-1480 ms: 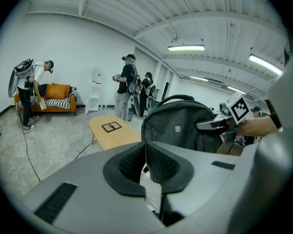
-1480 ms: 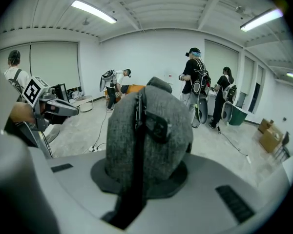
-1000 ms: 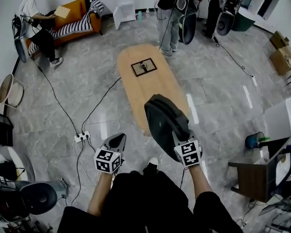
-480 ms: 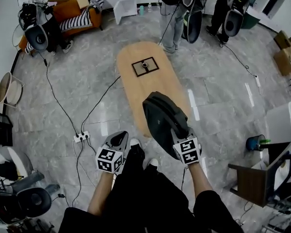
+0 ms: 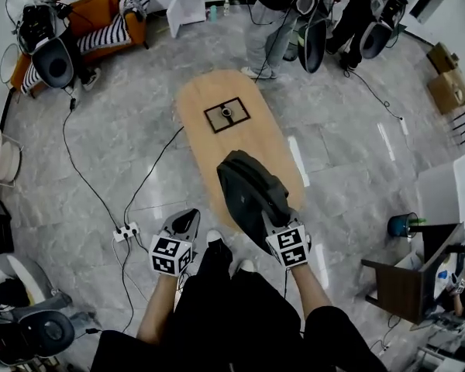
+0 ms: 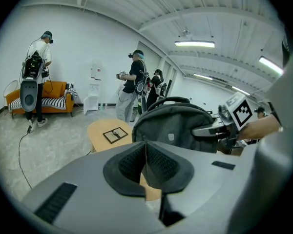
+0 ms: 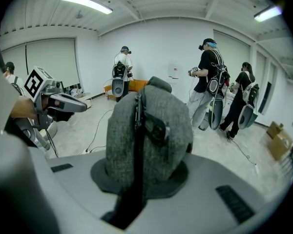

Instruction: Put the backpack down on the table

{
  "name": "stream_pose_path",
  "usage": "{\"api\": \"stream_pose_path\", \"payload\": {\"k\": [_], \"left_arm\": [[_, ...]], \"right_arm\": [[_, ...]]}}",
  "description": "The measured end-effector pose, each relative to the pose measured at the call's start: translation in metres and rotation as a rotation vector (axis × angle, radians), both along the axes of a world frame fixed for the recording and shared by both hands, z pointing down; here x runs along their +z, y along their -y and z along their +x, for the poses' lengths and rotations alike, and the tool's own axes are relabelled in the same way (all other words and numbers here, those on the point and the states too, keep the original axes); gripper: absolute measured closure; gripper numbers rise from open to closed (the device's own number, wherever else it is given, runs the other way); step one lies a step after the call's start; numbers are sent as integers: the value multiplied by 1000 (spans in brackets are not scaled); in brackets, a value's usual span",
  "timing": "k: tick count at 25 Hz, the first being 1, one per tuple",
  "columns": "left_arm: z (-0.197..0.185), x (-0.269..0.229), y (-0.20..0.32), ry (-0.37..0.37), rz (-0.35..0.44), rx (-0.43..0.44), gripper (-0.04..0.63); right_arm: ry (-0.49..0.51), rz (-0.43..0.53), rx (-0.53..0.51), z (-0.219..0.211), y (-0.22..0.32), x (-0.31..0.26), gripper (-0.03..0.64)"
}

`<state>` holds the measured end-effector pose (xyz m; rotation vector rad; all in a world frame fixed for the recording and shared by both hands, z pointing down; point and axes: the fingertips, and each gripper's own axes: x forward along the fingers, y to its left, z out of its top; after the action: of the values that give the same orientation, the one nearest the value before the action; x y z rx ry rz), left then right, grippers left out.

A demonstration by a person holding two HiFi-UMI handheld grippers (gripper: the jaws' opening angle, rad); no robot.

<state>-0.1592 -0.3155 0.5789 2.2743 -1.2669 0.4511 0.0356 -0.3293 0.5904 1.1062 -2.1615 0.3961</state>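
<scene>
Change: both grippers and the carried backpack [image 5: 246, 188] have advanced toward the oval wooden table [image 5: 256, 134]. The bag now hangs above the table's near end, not yet set down, so lowering probably remains.
Left gripper [image 5: 188, 218]: jaws closed together, nothing between them, table ahead.
Right gripper [image 5: 273, 222]: jaws narrow, clamped on the backpack's grey fabric and strap, bag directly ahead.

Dark grey backpack [image 5: 248, 191] (top handle up), upright over near end of oval wooden table [image 5: 260, 142]
</scene>
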Motion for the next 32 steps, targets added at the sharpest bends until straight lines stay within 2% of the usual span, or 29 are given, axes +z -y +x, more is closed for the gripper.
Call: {"api": "stream_pose_path", "payload": {"k": [4, 11, 16, 21, 28, 32], "left_arm": [[-20, 2, 20, -1, 0, 0, 575], [-58, 13, 29, 13, -37, -35, 575], [-61, 25, 28, 29, -77, -42, 575], [-44, 31, 39, 52, -91, -29, 575], [-20, 44, 54, 77, -149, -74, 575], [2, 42, 74, 87, -165, -65, 575]], "right_arm": [[-2, -13, -24, -32, 11, 5, 548], [51, -42, -84, -88, 20, 16, 547], [116, -94, -104, -110, 26, 44, 547], [182, -137, -79, -95, 39, 90, 546], [282, -197, -74, -41, 70, 106, 537], [350, -248, -84, -20, 87, 114, 532]]}}
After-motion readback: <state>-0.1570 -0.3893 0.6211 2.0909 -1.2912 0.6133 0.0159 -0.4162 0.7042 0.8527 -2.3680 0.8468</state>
